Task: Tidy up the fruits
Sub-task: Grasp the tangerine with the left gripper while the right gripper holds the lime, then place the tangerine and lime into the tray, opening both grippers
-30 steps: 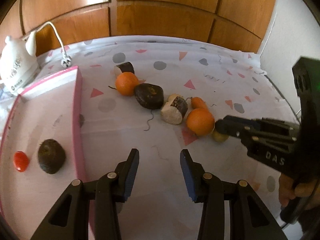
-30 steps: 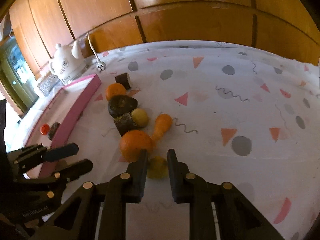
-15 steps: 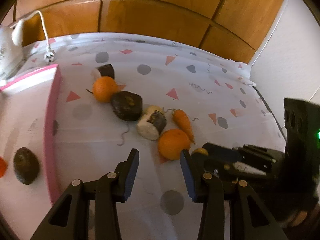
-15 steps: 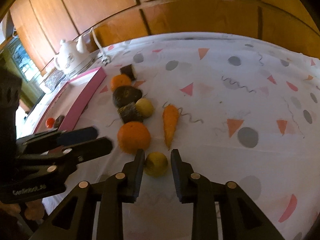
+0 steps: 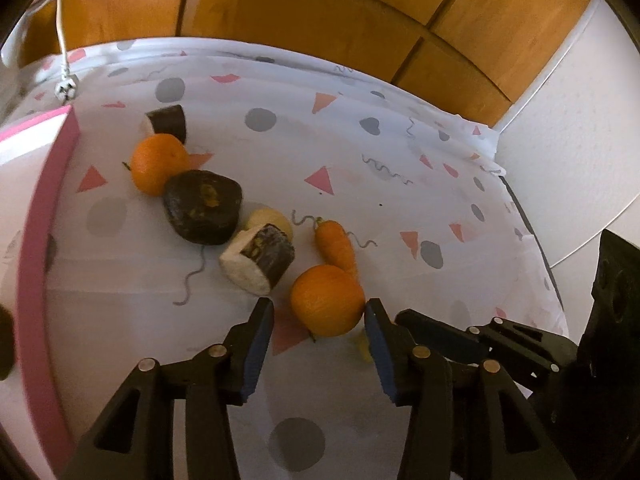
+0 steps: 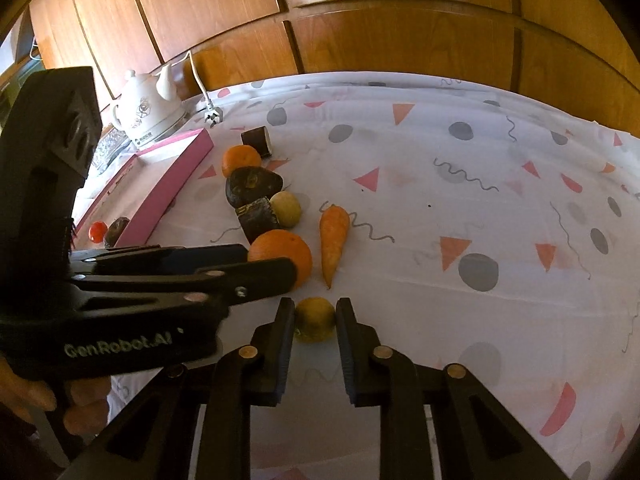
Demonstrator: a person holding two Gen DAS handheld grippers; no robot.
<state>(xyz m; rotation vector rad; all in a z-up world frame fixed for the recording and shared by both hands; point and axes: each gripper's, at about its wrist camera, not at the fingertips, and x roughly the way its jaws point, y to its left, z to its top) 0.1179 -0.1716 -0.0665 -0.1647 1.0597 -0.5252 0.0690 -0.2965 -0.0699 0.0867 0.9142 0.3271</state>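
Two hand-held grippers over a bench covered by a patterned cloth (image 6: 460, 184). The left gripper (image 5: 319, 322) has its jaws wide apart, flanking the near orange (image 5: 327, 300); the right-hand pad touches or nearly touches the fruit, and contact on the other side is not made. The right gripper (image 6: 315, 320) has its jaws narrowed around a small yellow fruit (image 6: 315, 319), both pads at its sides; a firm grip cannot be confirmed.

Count on the cloth: two oranges, the far orange (image 6: 241, 161) lying near the tray; one carrot (image 6: 333, 240); one dark lump (image 6: 252, 186); two dark-skinned cut pieces (image 6: 258, 218); one pale round fruit (image 6: 285, 209). All lie in a loose line, mostly touching.

The pink-rimmed tray (image 6: 176, 184) at left holds one red fruit (image 6: 97, 231) and one dark fruit (image 6: 116, 229). A white kettle (image 6: 149, 114) stands behind it. Right of the carrot the cloth runs open to its far edge.
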